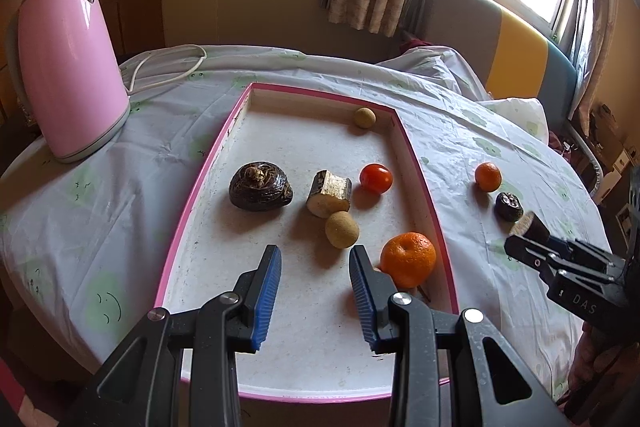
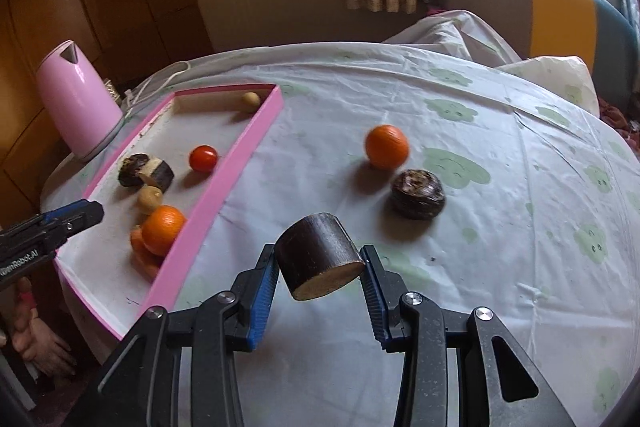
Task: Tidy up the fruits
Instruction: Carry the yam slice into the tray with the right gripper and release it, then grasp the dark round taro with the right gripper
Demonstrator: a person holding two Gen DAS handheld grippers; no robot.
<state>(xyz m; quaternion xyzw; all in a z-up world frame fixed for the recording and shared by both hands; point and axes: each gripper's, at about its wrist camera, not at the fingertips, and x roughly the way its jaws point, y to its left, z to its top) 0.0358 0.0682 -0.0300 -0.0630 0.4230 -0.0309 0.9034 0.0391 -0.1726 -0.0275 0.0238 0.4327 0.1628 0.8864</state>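
At the far left we see a pink kettle [image 1: 72, 67] standing on the cloth-covered table [image 1: 100, 187], with its white cord [image 1: 168, 67] trailing behind it. Just to its right lies the pink-rimmed tray [image 1: 200, 183]. In the tray we find a dark water chestnut [image 1: 261, 187], a cut cane piece [image 1: 329, 193] beside it, a red tomato [image 1: 376, 178], a tan round fruit [image 1: 341, 229] just in front of the cane piece, another tan fruit [image 1: 365, 117] in the far corner, and a large orange [image 1: 408, 259] against the tray's right wall. Our left gripper [image 1: 315, 267] hangs over the near part of the tray, its blue pads [image 1: 269, 291] parted with nothing between them.

Right of the tray, on the bare cloth, a small orange [image 2: 386, 146] sits near a second dark water chestnut [image 2: 418, 199]. Nearer to us, our right gripper [image 2: 320, 267] is clamped on a dark cane segment [image 2: 318, 255], pads pressing its sides, the pale cut end facing down and the piece lifted clear of the cloth.
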